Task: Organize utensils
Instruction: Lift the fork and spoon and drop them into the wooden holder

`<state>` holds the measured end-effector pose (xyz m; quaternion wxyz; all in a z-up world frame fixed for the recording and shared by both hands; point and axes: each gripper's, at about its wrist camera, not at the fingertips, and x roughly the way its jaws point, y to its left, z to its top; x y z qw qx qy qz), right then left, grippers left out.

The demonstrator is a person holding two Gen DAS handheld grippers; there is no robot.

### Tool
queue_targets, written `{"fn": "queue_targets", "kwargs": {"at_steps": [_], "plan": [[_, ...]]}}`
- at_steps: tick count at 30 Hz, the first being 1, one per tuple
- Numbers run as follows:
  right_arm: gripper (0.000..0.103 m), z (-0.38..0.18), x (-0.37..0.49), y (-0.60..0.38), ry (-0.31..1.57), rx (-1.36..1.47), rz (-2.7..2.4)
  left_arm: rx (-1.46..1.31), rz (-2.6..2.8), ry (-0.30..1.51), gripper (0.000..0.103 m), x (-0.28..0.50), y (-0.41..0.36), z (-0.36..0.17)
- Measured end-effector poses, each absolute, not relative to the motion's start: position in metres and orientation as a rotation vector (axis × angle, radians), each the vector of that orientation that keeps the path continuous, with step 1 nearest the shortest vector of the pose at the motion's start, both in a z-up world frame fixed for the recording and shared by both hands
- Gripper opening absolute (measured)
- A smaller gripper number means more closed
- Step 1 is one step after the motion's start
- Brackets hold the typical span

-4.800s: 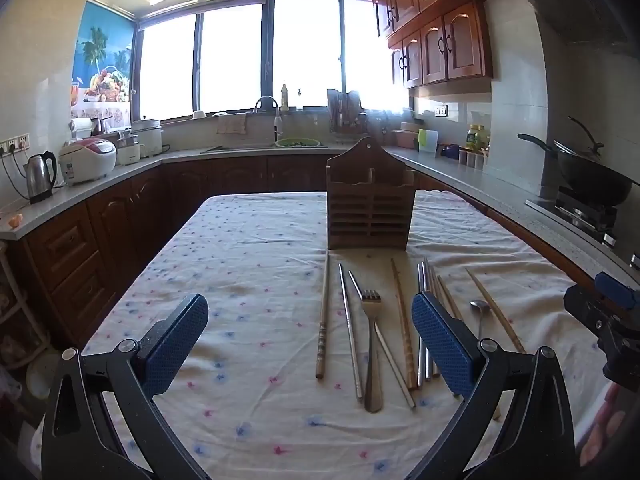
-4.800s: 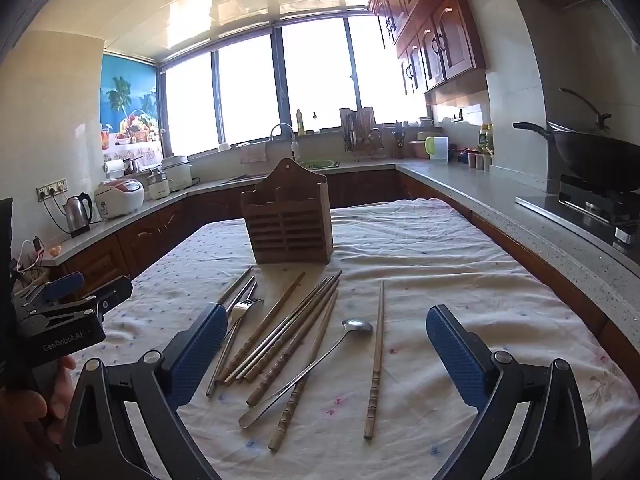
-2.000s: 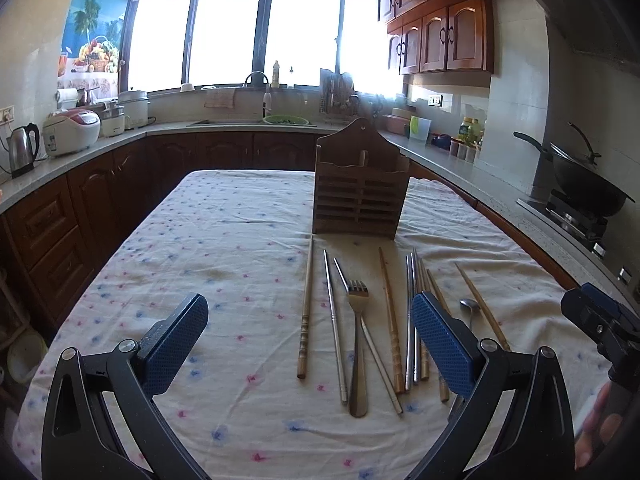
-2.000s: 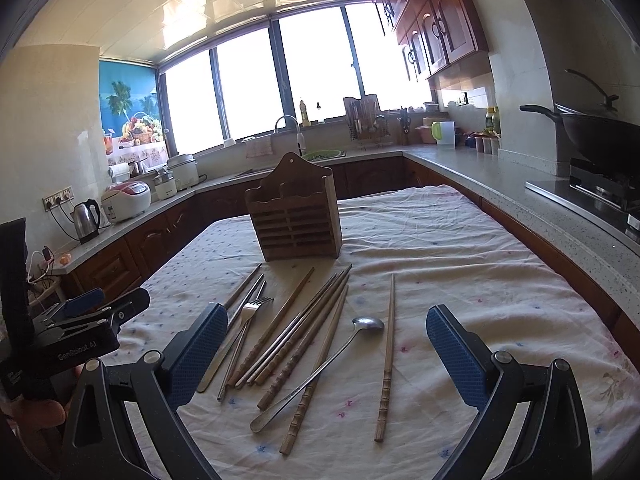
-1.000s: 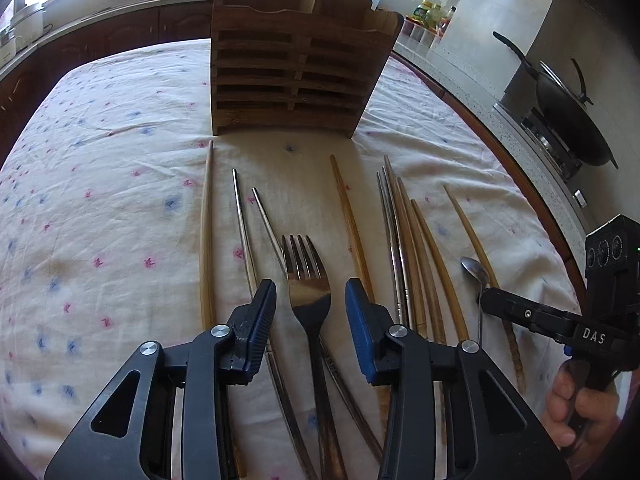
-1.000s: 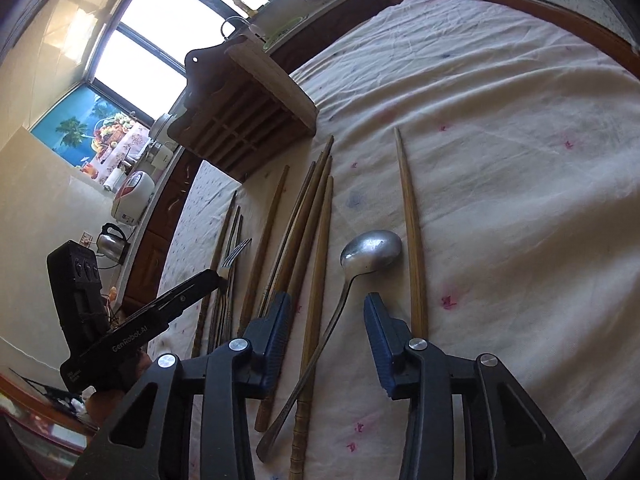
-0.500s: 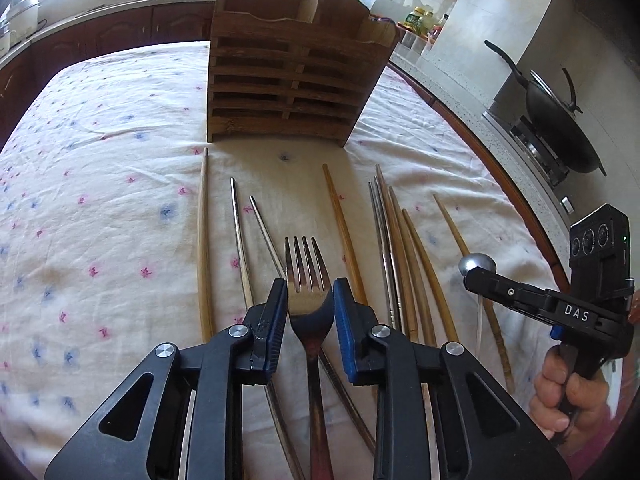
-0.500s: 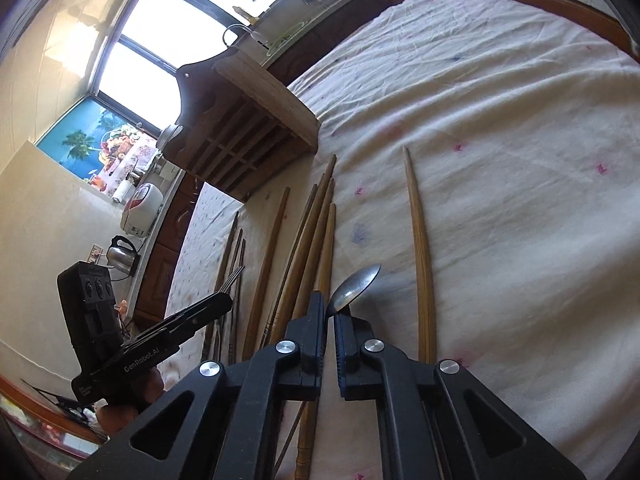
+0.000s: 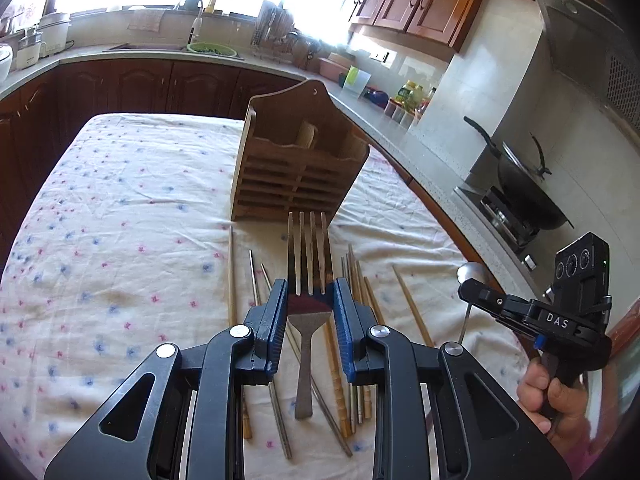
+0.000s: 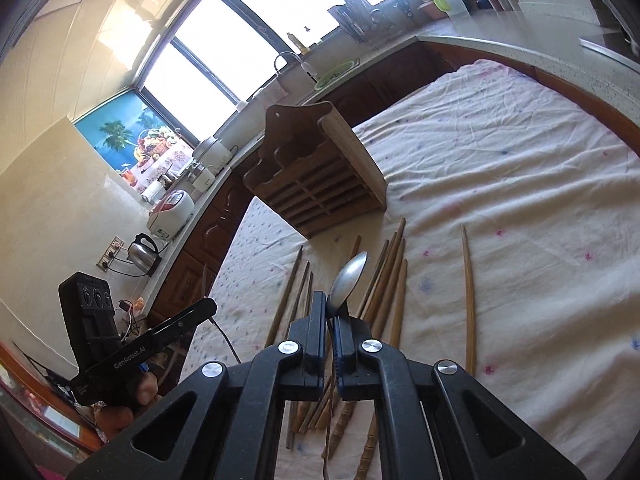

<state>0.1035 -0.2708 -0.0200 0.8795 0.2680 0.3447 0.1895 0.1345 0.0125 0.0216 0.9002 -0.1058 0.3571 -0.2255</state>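
Note:
My left gripper (image 9: 310, 300) is shut on a metal fork (image 9: 309, 264) and holds it above the table, tines pointing at the wooden utensil holder (image 9: 298, 164). My right gripper (image 10: 330, 316) is shut on a metal spoon (image 10: 347, 278), bowl up, lifted off the cloth. The spoon bowl also shows in the left wrist view (image 9: 471, 272). The holder also shows in the right wrist view (image 10: 320, 176). Several wooden and metal chopsticks (image 9: 356, 280) lie on the cloth below the fork. They also show in the right wrist view (image 10: 390, 276).
The table has a white dotted cloth (image 9: 120, 216). A lone wooden chopstick (image 10: 469, 292) lies right of the bunch. A wok (image 9: 524, 188) sits on the stove at the right. Counters with a kettle (image 10: 142, 254) and a rice cooker (image 10: 170, 214) ring the table.
Both grippers closed on their utensils and rose from the cloth. The fork and the spoon now hang in the air, closer to the holder.

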Motion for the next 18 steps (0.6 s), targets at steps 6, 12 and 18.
{"fn": "queue_targets", "kwargs": {"at_steps": [6, 12, 18], "plan": [[0.003, 0.005, 0.106, -0.267, 0.656, 0.533, 0.406, -0.232, -0.446, 0.683, 0.02, 0.135, 0.023, 0.039], [0.003, 0.03, 0.123, -0.267, 0.6, 0.5, 0.403, -0.234, -0.425, 0.655, 0.02, 0.146, 0.029, 0.051], [0.003, 0.051, 0.145, -0.265, 0.548, 0.476, 0.398, -0.25, -0.416, 0.626, 0.02, 0.161, 0.034, 0.068]]}}
